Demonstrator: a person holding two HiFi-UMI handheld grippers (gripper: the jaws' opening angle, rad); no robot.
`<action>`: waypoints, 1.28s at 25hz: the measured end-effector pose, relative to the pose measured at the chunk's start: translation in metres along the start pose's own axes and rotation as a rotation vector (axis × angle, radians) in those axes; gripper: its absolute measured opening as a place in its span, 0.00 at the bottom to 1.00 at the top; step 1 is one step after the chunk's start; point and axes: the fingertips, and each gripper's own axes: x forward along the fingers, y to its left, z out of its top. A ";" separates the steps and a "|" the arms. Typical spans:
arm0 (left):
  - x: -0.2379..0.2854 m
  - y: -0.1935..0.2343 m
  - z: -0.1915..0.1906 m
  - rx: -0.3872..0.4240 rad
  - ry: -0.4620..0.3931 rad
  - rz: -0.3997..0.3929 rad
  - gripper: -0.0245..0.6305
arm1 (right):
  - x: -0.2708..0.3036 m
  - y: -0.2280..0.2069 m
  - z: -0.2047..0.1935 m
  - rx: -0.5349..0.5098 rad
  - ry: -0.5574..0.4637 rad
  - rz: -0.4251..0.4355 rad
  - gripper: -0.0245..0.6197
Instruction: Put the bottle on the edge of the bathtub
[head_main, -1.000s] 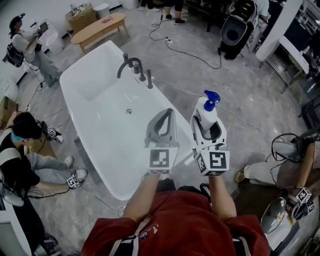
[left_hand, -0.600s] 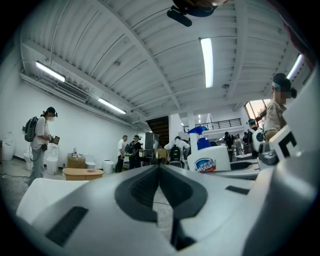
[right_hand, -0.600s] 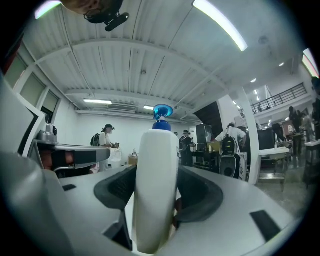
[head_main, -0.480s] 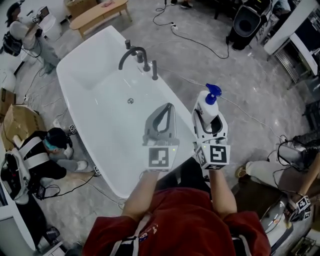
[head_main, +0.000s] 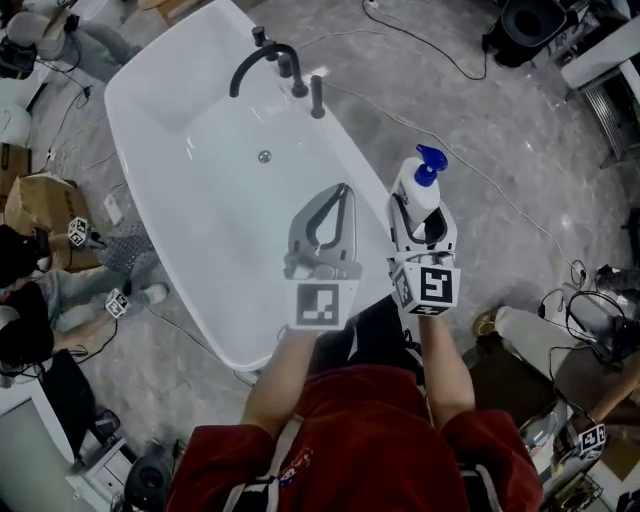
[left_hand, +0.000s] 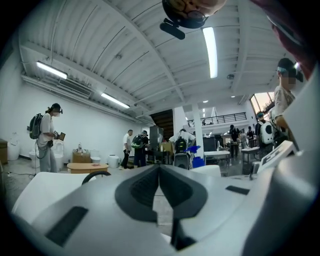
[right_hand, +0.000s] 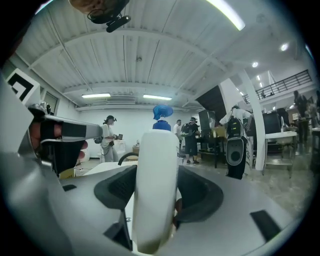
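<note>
a grey marbled floor (head_main: 500, 150) fills the head view, with dark cables (head_main: 430, 55) trailing across it. on it stands a white freestanding bathtub (head_main: 190, 215), set on a slant from the upper left down toward the person wearing the camera, whose red shirt (head_main: 350, 430) and two forearms take up the bottom of the frame. other people sit or crouch on the floor at the tub's left side, near a cardboard box (head_main: 35, 200). the left gripper (head_main: 343, 192) is held out over the near end of the tub, and its own view shows the left gripper (left_hand: 159, 169) with jaws together, tips meeting and nothing between them. the right gripper (head_main: 421, 208) is held beside it, to the right. its jaws are clamped on the white bottle (head_main: 413, 188), and the right gripper view shows the dark pads pressing both sides of the bottle (right_hand: 156, 185), which stands upright between them. from above, the bottle is in the air over the floor just beside the tub's right rim, not resting on it. a dark curved faucet (head_main: 262, 62) with its handles sits on that same rim farther up. the bottle carries a blue spray head (head_main: 431, 160), and a small round drain (head_main: 264, 156) marks the tub's bottom.
</note>
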 end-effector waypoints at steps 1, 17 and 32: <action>0.002 0.002 -0.005 -0.017 0.009 0.011 0.06 | 0.005 -0.001 -0.008 0.003 0.010 0.007 0.45; 0.043 -0.001 -0.104 -0.060 0.177 0.053 0.06 | 0.076 -0.031 -0.180 0.001 0.279 0.043 0.44; 0.053 -0.001 -0.163 -0.093 0.256 0.092 0.06 | 0.133 -0.036 -0.237 -0.044 0.264 0.047 0.44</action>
